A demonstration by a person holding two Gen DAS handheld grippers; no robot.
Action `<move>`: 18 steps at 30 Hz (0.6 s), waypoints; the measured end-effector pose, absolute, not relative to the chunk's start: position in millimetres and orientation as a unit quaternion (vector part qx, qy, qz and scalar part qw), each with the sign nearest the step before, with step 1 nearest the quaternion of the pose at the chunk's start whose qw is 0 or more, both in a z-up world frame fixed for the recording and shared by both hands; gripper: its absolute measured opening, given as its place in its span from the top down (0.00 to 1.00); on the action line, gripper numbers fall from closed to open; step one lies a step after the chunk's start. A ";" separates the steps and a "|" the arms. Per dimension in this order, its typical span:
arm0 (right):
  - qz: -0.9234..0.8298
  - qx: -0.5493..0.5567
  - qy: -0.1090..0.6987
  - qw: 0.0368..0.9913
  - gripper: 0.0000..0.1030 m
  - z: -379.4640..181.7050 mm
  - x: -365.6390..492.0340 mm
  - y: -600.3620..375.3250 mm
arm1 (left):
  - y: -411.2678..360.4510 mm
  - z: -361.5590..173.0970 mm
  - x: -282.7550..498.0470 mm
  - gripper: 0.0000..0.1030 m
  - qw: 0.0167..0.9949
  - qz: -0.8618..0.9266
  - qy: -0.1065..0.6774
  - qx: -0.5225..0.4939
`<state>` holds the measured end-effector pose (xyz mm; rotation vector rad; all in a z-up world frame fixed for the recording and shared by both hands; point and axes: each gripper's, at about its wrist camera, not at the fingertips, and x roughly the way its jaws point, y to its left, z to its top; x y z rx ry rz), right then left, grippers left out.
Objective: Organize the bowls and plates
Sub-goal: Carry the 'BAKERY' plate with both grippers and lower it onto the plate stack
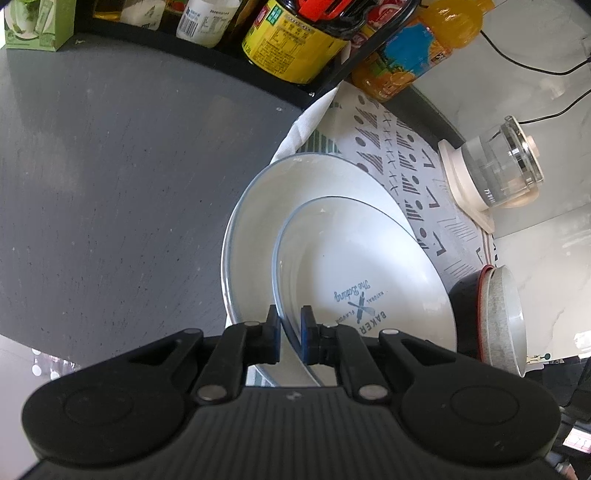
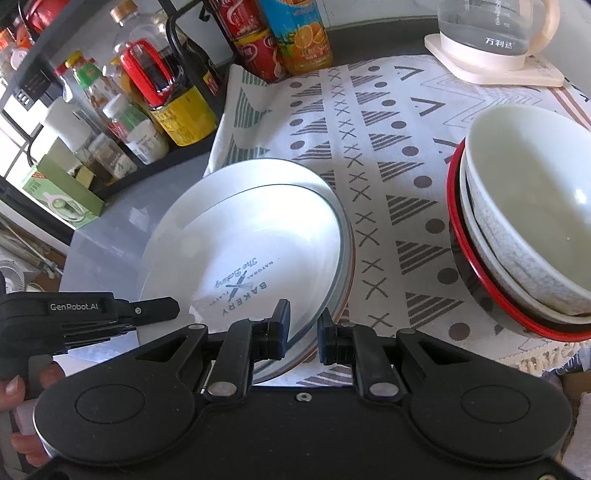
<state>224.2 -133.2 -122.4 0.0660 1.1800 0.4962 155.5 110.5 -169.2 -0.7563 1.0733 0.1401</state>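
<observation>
1. Our left gripper (image 1: 290,334) and right gripper (image 2: 303,334) both pinch the near rim of the printed plate (image 2: 255,258).
2. It lies tilted in a larger plate (image 1: 258,206) at the patterned cloth's (image 2: 388,155) left edge.
3. Stacked bowls (image 2: 524,221) sit at its right edge.

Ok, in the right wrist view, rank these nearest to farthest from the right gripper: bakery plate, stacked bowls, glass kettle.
1. Bakery plate: its rim sits between the right gripper fingers.
2. Stacked bowls: on the right, on the patterned cloth.
3. Glass kettle: far back right, on its base.

Two stacked plates (image 2: 240,236), three nested bowls (image 2: 524,229), one glass kettle (image 2: 487,29), one patterned cloth (image 2: 388,147)
</observation>
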 end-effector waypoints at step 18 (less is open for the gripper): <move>0.216 0.038 0.564 0.796 0.80 -124.6 225.1 -123.2 | 110.5 -172.6 159.2 0.91 0.795 0.082 0.504 -0.328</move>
